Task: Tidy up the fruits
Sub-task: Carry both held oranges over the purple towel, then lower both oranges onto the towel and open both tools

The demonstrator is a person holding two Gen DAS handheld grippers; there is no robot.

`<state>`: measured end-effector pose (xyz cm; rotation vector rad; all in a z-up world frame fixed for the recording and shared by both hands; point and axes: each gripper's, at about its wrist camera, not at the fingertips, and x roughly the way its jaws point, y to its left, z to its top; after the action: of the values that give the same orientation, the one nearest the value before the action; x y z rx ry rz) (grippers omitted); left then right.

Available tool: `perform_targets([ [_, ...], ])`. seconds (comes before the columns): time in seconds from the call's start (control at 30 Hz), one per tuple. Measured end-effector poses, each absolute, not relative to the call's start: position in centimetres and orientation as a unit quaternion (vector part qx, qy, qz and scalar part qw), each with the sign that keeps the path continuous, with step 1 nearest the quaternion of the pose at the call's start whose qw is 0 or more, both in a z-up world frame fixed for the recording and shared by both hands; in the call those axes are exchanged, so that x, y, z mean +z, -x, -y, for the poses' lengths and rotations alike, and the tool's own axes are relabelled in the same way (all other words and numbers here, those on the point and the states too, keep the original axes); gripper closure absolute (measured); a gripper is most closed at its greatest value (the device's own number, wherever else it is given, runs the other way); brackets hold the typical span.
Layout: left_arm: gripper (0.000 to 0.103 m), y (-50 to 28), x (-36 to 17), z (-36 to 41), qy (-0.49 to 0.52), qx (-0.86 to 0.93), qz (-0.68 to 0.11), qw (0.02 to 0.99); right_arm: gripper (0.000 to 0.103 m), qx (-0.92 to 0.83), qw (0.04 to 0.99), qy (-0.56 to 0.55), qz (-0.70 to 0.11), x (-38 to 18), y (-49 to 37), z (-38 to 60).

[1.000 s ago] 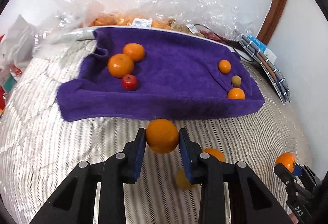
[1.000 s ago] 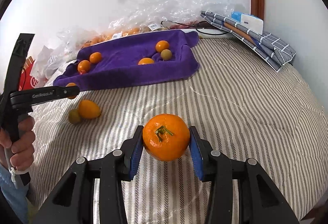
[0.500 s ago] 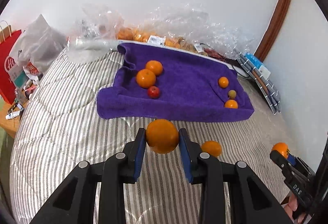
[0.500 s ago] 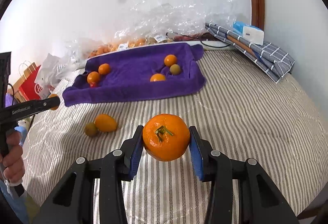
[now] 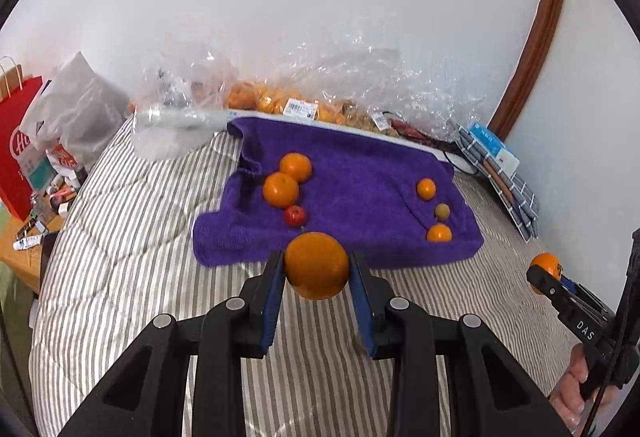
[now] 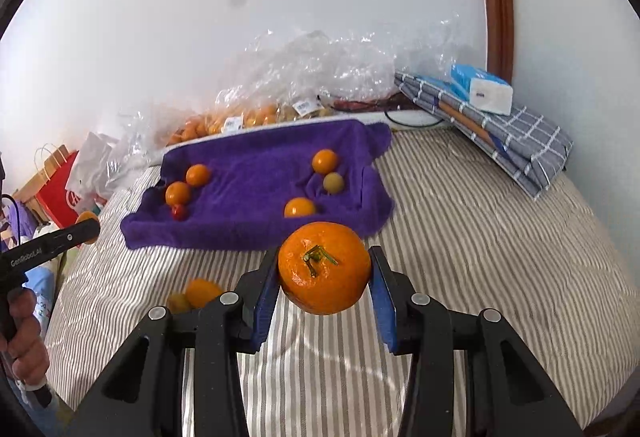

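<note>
Left tool [image 5: 318,269] is clamping an orange [image 5: 316,264]; right tool [image 6: 324,269] is clamping a stemmed mandarin [image 6: 323,267]. Both are hovering over the striped bed [image 6: 480,237], near the purple towel [image 5: 360,193] holding six fruits.

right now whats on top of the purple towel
Six fruits lie on the purple towel: two oranges and a red fruit left; three small ones right. Beneath it is hidden.

On the purple towel [image 5: 360,197] lie six fruits: four oranges [image 5: 281,190], one red fruit [image 5: 295,215] and one greenish fruit [image 5: 442,211]. Beside it, each of two grippers [image 5: 317,277] holds one orange.
</note>
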<state>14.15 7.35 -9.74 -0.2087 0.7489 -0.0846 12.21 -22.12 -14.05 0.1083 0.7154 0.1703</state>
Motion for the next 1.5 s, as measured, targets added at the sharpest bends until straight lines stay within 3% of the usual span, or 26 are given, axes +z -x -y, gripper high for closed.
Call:
perform_targets([
  [0.37,0.072,-20.9,-8.9,-7.0,0.087,-0.025,-0.350,0.932,0.061,0.092,0.936,-0.043,-0.337,-13.6,-19.5,21.4],
  [0.7,0.072,-28.4,-13.8,-4.9,0.106,-0.023,-0.360,0.927,0.061,0.109,0.918,-0.072,-0.375,-18.2,-25.9,21.4],
  [0.97,0.072,-28.7,-15.6,-4.6,0.099,-0.035,-0.358,0.928,0.060,0.125,0.900,-0.106,-0.404,-20.0,-27.3,22.1],
  [1.5,0.072,-29.3,-17.2,-3.9,0.079,-0.026,-0.372,0.924,0.060,0.105,0.914,-0.053,-0.389,-20.0,-26.6,21.0],
])
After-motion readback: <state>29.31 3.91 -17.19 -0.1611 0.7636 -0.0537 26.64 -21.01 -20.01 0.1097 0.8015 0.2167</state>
